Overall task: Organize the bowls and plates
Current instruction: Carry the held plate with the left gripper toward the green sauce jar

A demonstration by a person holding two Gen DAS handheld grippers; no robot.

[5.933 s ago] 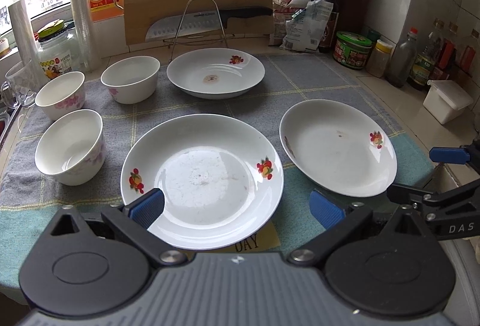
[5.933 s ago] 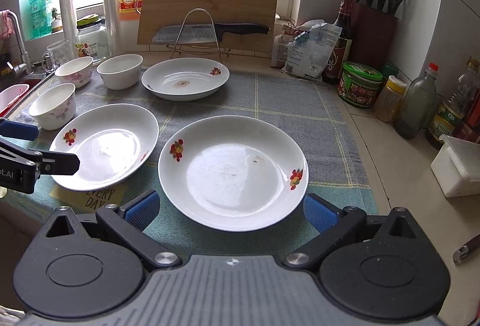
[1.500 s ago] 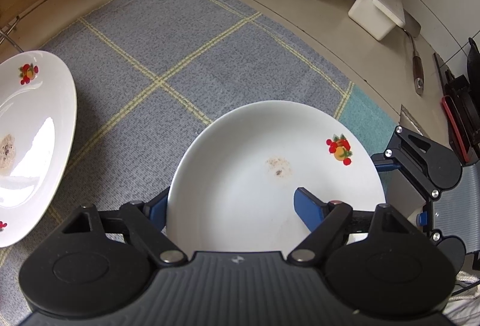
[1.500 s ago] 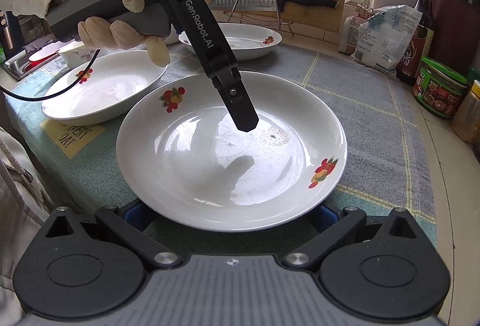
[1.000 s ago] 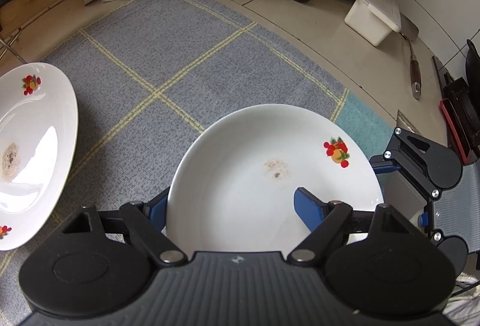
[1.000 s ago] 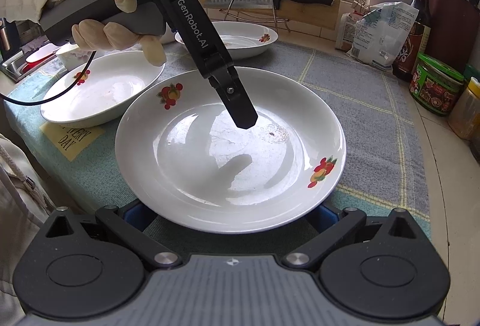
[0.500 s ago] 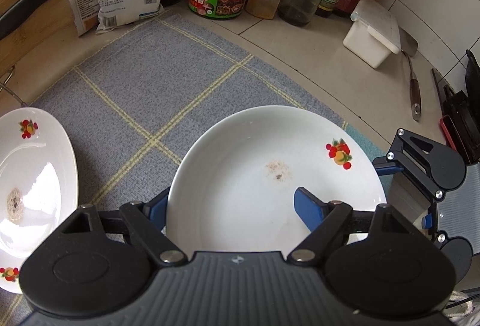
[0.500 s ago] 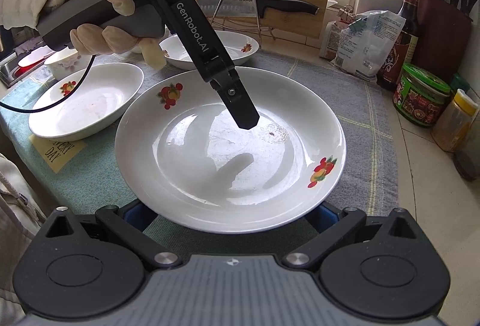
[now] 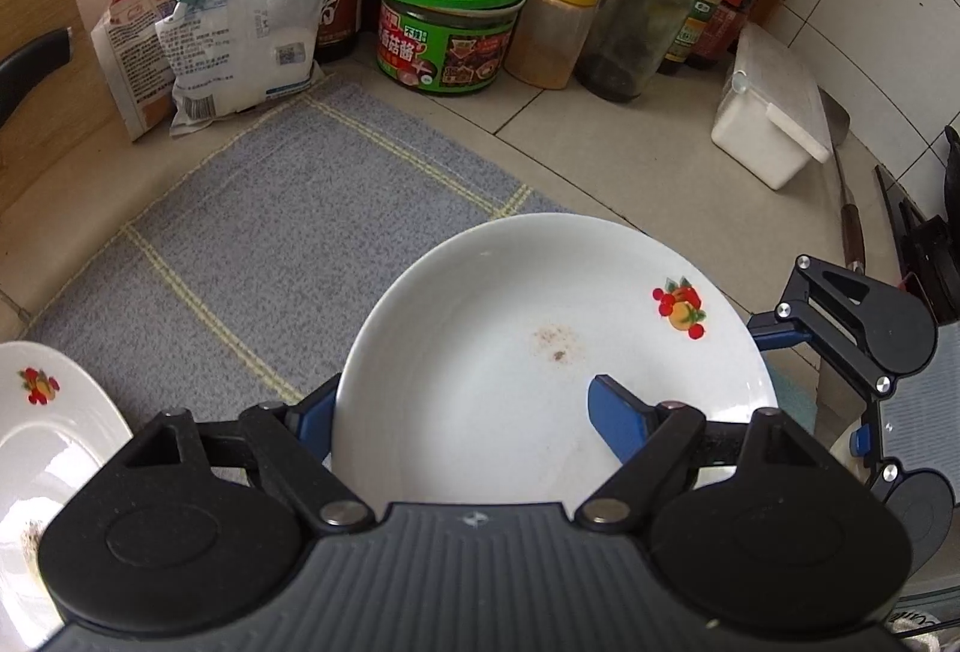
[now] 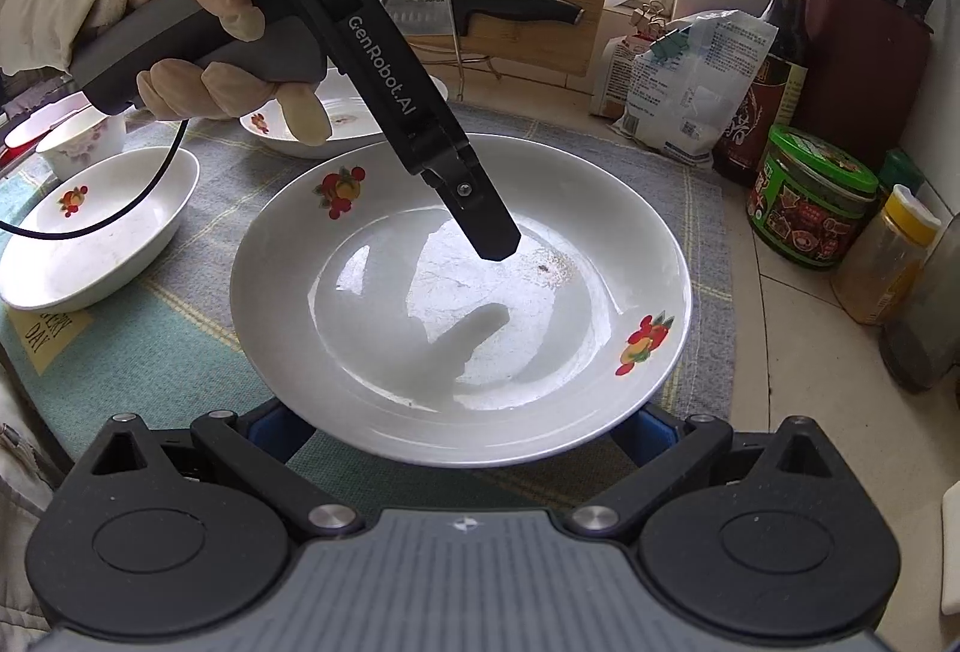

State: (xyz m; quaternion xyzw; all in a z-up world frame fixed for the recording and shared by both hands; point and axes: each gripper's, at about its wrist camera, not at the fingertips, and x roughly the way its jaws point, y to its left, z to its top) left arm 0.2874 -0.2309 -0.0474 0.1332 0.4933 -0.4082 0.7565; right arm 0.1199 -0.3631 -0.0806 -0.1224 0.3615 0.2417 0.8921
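A white plate [image 9: 540, 352] with fruit decals hangs above the grey checked mat [image 9: 270, 232], carried by both grippers. My left gripper [image 9: 462, 406] is shut on its left rim, one blue pad inside the plate and the other beneath it. In the right wrist view the upper finger [image 10: 480, 226] reaches over the plate [image 10: 456, 304] while the lower one is hidden. My right gripper [image 10: 465, 427] stands open, both fingers under the near rim. A second plate [image 10: 90, 238], a third plate [image 10: 348, 118] and a bowl [image 10: 78, 142] sit on the mat to the left.
Along the back right stand a green-lidded jar [image 9: 450, 22], a yellow-capped jar [image 9: 558, 28], bottles [image 9: 648, 16], clipped bags [image 9: 228, 10] and a white lidded box [image 9: 768, 124]. A cutting board, a knife on a wire rack [image 10: 480, 10] and a knife block [image 10: 864, 22] line the wall.
Both grippers have carried the plate together toward the back right of the mat, closer to the jars. The other plates have slid off to the left in both views.
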